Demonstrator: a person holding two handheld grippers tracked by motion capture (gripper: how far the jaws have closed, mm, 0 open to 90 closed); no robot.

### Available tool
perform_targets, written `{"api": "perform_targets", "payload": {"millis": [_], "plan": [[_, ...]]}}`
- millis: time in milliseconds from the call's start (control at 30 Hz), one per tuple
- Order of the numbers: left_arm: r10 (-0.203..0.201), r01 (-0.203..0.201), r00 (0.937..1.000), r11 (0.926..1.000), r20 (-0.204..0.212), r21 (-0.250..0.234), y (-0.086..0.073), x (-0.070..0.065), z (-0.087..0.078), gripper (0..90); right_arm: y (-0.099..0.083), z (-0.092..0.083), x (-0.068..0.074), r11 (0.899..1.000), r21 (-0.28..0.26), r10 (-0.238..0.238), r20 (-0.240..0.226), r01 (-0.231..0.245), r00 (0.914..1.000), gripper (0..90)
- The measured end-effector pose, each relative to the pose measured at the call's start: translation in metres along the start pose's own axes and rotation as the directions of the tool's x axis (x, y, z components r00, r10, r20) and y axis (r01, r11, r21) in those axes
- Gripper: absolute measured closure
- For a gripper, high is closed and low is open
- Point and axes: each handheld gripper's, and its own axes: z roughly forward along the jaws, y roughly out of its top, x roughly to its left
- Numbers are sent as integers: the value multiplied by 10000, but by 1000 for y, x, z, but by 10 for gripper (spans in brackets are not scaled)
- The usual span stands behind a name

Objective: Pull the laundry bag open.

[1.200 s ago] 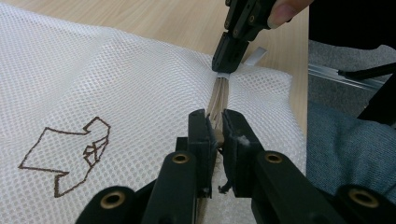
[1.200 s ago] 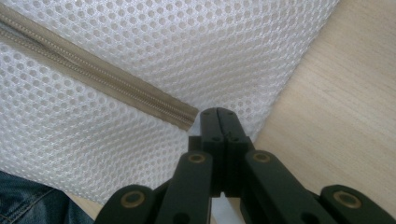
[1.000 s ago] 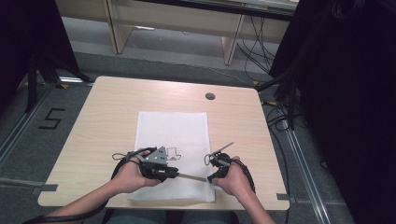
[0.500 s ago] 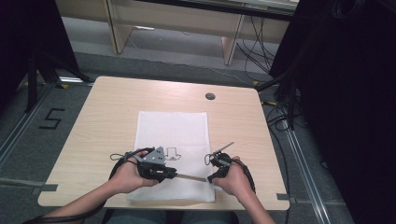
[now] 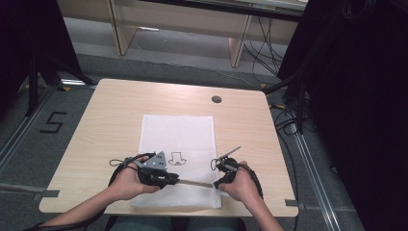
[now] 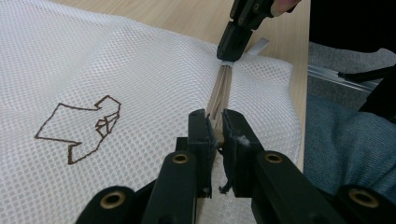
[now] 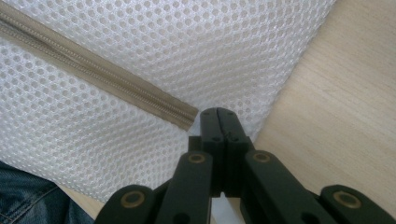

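High view: 1 white mesh laundry bag (image 5: 180, 144) is seen lying flat on 1 light wooden table (image 5: 110, 115), towards the near edge, with 1 small dark outline drawing (image 5: 177, 159) printed on its upper face. Along the near part of the bag 1 beige zipper (image 5: 195, 183) runs between 2 grippers, each held in 1 hand. The left gripper (image 5: 174, 181) is placed at the zipper's left end and the right gripper (image 5: 217, 183) at its right end. 1 round dark grommet hole (image 5: 216, 99) is set in the far part of the tabletop, well apart from the bag, and 1 painted number 5 (image 5: 52, 123) is marked on the floor to the left.

In the left gripper view, the left gripper (image 6: 215, 135) is clenched on the zipper (image 6: 221, 91), the tape being pinched between its 2 black jaws with only a narrow gap left. The right gripper (image 6: 229, 52) is seen farther off, at the other end of the same zipper. The drawing (image 6: 81, 126) is shown to the left on the mesh.

In the right gripper view, the 2 jaws of the right gripper (image 7: 218, 113) are pressed fully together just past the end of the zipper (image 7: 93, 70), at the bag's edge. 1 white strip (image 7: 223, 210) shows between the jaws lower down; what it belongs to cannot be told. Bare table (image 7: 336, 102) lies to the right.
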Motion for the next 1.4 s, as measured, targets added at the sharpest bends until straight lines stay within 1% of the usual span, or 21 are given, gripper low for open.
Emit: {"api": "perform_targets", "payload": {"millis": [200,333,500,533,567,633,667,700,733,767,833,933,967,1000,1033,1133,1167,1200,1233,1300,1400], "plan": [[14,-14,10000,10000,81,32,0,1,0,820,0,-1,1,9999,25,103,28,-103,9999,900],[16,-16,10000,9999,48,-126,0,2,-3,820,-1,0,0,10000,-30,48,57,-48,10000,900],[-163,163,9999,9999,46,-20,-7,3,-5,820,-1,0,0,10000,-21,51,65,-51,10000,900],[-2,2,10000,10000,-46,87,-7,3,-6,820,-1,0,0,10000,-14,53,76,-53,10000,900],[-148,148,9999,9999,14,-53,-7,3,-5,820,0,0,1,9999,26,105,-24,-105,9999,900],[-125,125,9999,9999,-1,-47,-6,2,-6,820,0,0,0,10000,-35,24,27,-24,10000,900],[-82,82,10000,10000,-7,-14,-6,2,-7,820,0,-1,3,9992,142,382,-19,-382,9993,900],[-114,114,9999,9999,11,-12,-6,2,-6,821,0,-1,3,9993,134,342,14,-342,9994,900],[-115,115,9999,9999,13,-7,-6,2,-6,820,0,0,1,10000,-19,83,82,-83,9999,900],[-6,7,10000,9999,-22,102,-6,3,-7,820,0,0,1,10000,-49,29,78,-28,10000,900],[-17,17,10000,10000,-7,81,-6,3,-7,820,0,0,1,9999,12,121,80,-122,9999,900],[-113,113,9999,9999,40,-5,-6,2,-7,820,-1,0,0,10000,-14,60,93,-60,9999,900],[-12,13,10000,9999,-42,107,-6,3,-7,820,-1,0,0,10000,-14,74,84,-73,9999,900],[-32,32,10000,10000,-21,21,-6,4,-8,820,-1,0,0,10000,-10,66,88,-66,9999,900],[-127,126,9999,9999,-36,-101,-6,4,-9,820,-1,0,0,10000,-4,60,88,-60,9999,900],[-297,296,9995,9995,-98,-119,-10,6,-14,820,-1,0,0,10000,-14,50,97,-50,9999,900],[-172,171,9998,9998,-135,-52,-12,8,-15,820,-1,0,0,10000,-10,82,83,-82,9999,900],[-271,270,9995,9996,-136,-68,-13,8,-16,820,0,0,1,9999,45,139,17,-139,9999,900],[-111,110,9999,9999,-92,-94,-13,9,-17,820,0,0,0,10000,21,77,7,-77,10000,900],[-365,363,9992,9992,-151,-138,-13,7,-17,820,0,1,0,9999,-60,90,24,-90,10000,900],[-325,323,9994,9994,-138,-139,-13,7,-17,820,0,0,1,10000,-10,57,40,-57,10000,900]]}}
